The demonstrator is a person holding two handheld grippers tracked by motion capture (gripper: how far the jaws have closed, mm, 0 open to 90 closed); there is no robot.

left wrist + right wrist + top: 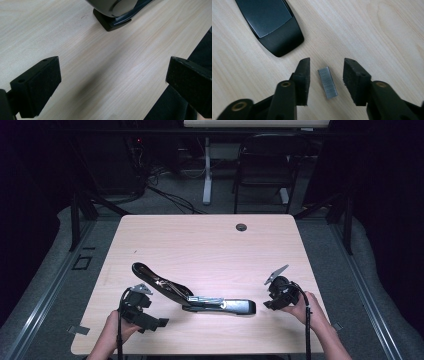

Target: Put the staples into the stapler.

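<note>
- Leftmost, my left gripper (161, 322) rests on the table (200, 240), jaws spread wide with nothing between them.
- Midway, the black stapler (220, 306) lies swung open.
- Rightmost, my right gripper (326, 80) straddles a strip of staples (327, 82) flat on the wood; the pads stand just clear of it.

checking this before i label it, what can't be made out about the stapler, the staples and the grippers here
- Staple strip: whether the pads touch it; a gap shows on each side in the right gripper view.
- Stapler: whether its tray holds staples; too small in the high view, cut off by the top edge in both gripper views.
- Left gripper: its right jaw is cut off by the frame edge.
- Right gripper: its jaws are hidden by its own body in the high view.
</note>
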